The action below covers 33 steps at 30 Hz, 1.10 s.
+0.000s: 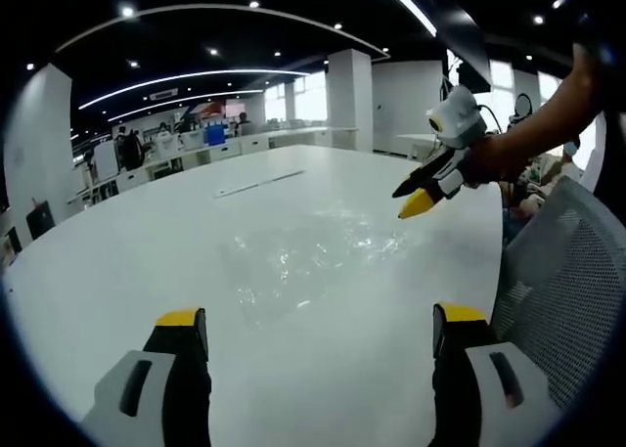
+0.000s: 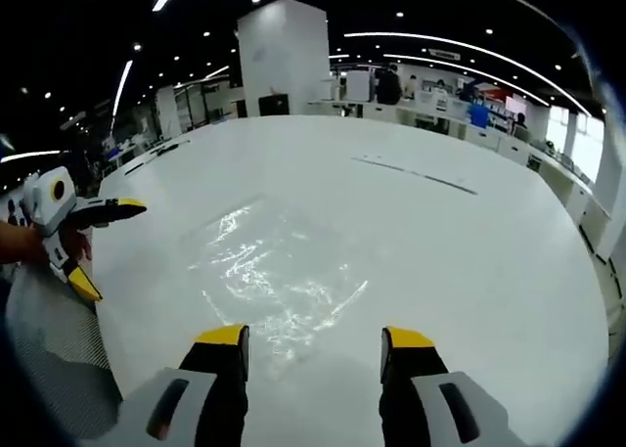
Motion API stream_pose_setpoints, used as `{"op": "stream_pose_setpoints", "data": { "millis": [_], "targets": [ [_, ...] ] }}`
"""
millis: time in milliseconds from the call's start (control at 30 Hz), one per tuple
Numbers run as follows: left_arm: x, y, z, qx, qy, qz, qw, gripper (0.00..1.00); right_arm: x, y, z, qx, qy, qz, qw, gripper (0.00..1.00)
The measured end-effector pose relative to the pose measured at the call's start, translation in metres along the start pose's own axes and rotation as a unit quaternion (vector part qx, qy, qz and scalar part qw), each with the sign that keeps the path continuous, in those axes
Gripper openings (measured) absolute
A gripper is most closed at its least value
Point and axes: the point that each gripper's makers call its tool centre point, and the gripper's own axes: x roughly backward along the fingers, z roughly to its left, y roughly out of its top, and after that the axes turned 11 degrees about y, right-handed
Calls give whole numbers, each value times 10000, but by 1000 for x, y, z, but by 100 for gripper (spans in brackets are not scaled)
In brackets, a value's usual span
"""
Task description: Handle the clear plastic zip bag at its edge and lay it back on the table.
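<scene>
Clearly the bag (image 1: 303, 256) lies flat on the counter (image 1: 147, 232): light, limp, slippery; pinch its near edge. Left claw (image 1: 318, 335) and right claw (image 2: 313, 354) gape, empty.

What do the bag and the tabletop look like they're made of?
Zip bag: thin clear plastic film, likely glossy; it shows mainly as crinkled highlights with the white surface visible through it. Table: smooth white top, probably laminate or painted board; soft ceiling-light sheen, no grain. The exact material can't be told.
</scene>
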Motion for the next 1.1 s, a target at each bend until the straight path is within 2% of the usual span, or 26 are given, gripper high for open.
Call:
{"op": "stream_pose_setpoints", "data": {
  "millis": [300, 500, 567, 667, 967, 1100],
  "targets": [
    [-1, 1, 2, 8, 39, 4, 10000, 94, -10, -1, -16, -145, -74, 30, 9999, 48],
    [-1, 0, 1, 20, 35, 16, 10000, 94, -16, -4, -18, -158, -95, 82, 9998, 47],
    [-1, -1, 1, 26, 28, 23, 10000, 93, -17, -5, -20, -202, -157, 91, 9996, 44],
    [-1, -1, 2, 17, 33, 28, 10000, 93, -18, -5, -18, -390, -106, 27, 9992, 45],
    [-1, 0, 2, 21, 58, 44, 10000, 93, -22, -3, -23, -533, -237, -12, 9983, 42],
    [-1, -2, 2, 20, 63, 70, 10000, 92, -29, -6, -31, -690, -362, 26, 9970, 37]
  ]
}}
